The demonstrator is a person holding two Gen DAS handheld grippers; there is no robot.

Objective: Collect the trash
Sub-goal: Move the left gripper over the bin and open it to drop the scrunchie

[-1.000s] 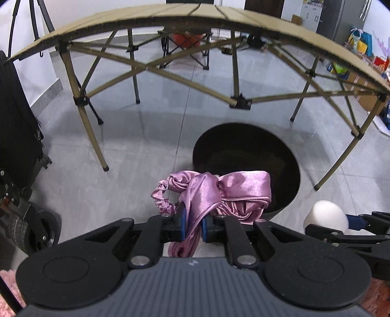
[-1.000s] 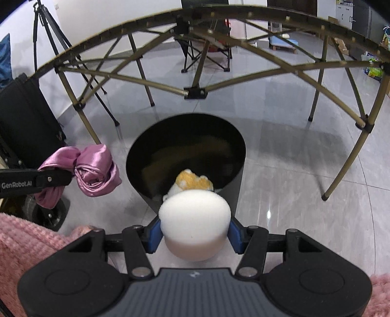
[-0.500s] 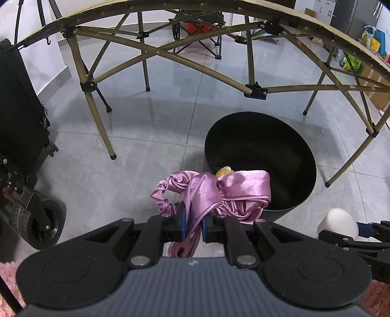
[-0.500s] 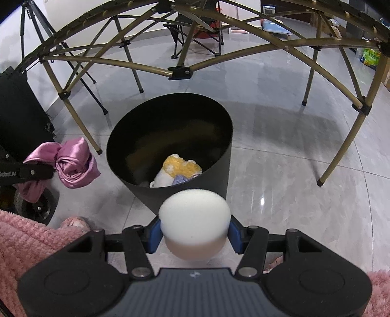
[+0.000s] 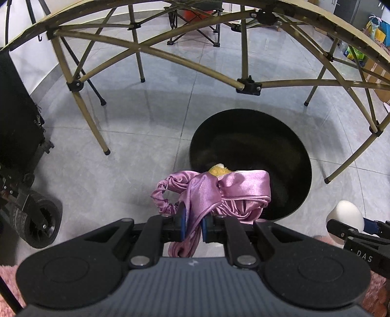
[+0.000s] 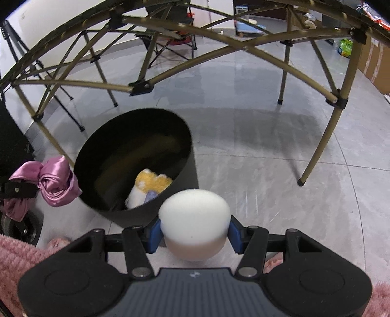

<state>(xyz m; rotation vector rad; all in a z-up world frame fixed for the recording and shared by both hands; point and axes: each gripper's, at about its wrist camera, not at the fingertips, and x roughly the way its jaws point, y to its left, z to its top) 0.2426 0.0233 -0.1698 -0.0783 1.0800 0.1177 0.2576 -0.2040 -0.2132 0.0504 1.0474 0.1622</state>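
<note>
My left gripper (image 5: 192, 223) is shut on a pink satin scrunchie (image 5: 214, 192) and holds it at the near left rim of a black round bin (image 5: 287, 148) on the floor. The scrunchie also shows at the left of the right wrist view (image 6: 54, 183). My right gripper (image 6: 194, 232) is shut on a white round sponge (image 6: 194, 217), held in front of and to the right of the bin (image 6: 170, 214). The sponge shows at the right of the left wrist view (image 5: 345, 212). A yellow and white plush item (image 6: 152, 183) lies inside the bin.
A folding table with tan legs and crossbars (image 5: 156, 52) arches over the bin. A black wheeled case (image 5: 36, 219) stands at the left. Pink fluffy fabric (image 6: 22, 256) lies below both grippers. A folding chair (image 5: 195, 22) stands at the back on the grey tile floor.
Both grippers have pulled back from the bin and risen. In the right wrist view the bin has shifted to the left and farther off. The grips are unchanged.
</note>
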